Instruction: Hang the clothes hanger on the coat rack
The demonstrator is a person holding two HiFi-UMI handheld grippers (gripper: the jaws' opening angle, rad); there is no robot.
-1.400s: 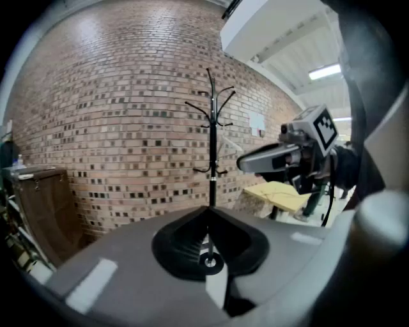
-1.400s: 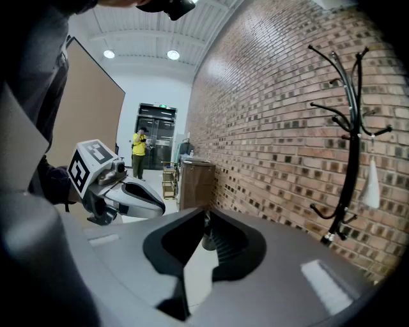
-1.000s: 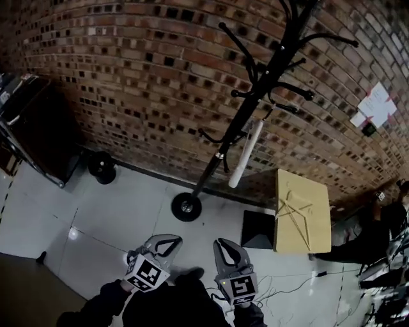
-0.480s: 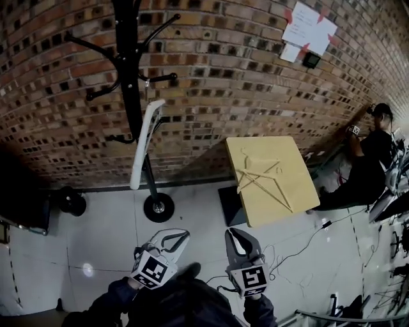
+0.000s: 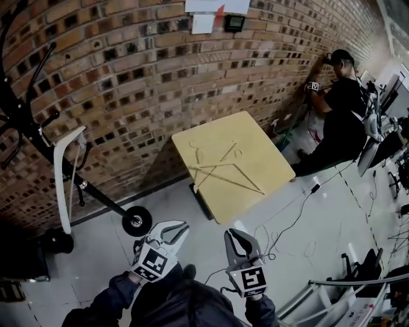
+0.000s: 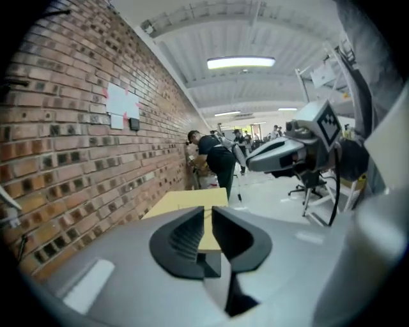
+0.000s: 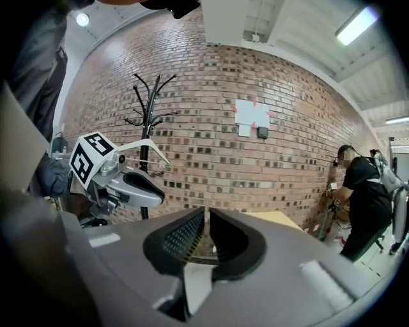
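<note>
wooden hangers (image 5: pixel 220 169) on table (image 5: pixel 271 159), white hanger (image 5: pixel 61 175) on coat rack (image 5: pixel 24 124)

Coat rack (image 5: pixel 96 193): one, single round base.
White hanger (image 5: pixel 59 185) on rack: one.
Table (image 5: pixel 255 147): one.
Wood hangers (image 5: pixel 220 167) on table: two hooks made out, so at least two; overlap hides exact count.
Person (image 5: pixel 342 108) at wall: one near; more far down hall, too small to count.
White sheets (image 5: pixel 216 5) on brick: two, large above small.
Dark box (image 5: pixel 234 23) beside them: one.
Black round object (image 5: pixel 56 241) on floor by rack: one.
Ceiling lamp (image 6: pixel 241 62): one near, others farther back uncounted.
</note>
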